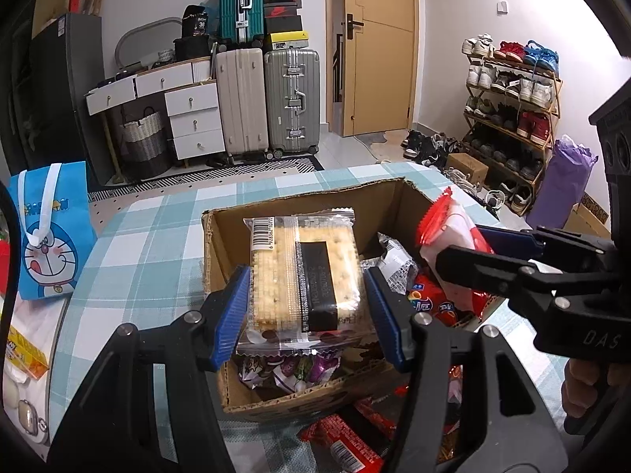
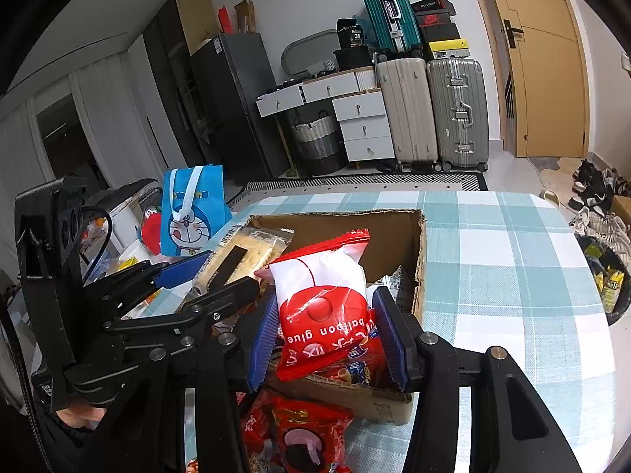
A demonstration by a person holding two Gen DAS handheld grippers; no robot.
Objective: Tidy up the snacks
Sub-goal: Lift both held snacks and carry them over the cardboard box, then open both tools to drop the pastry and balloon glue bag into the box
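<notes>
Left gripper (image 1: 307,295) is clamped on a clear-wrapped cracker pack (image 1: 303,272), right gripper (image 2: 327,331) on a red-and-white snack pouch (image 2: 323,295) (both over the open brown cardboard box (image 1: 221,236)), checked tablecloth (image 2: 493,256) beyond.

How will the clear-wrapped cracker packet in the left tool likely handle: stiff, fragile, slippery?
The clear-wrapped cracker packet probably stays fairly stiff, since it spans flat between the left tool pads without sagging. The square crackers visible inside look brittle, so a hard squeeze could crack them. Its glossy film shows glare and may be slippery, though the ribbed blue pads should help.
</notes>
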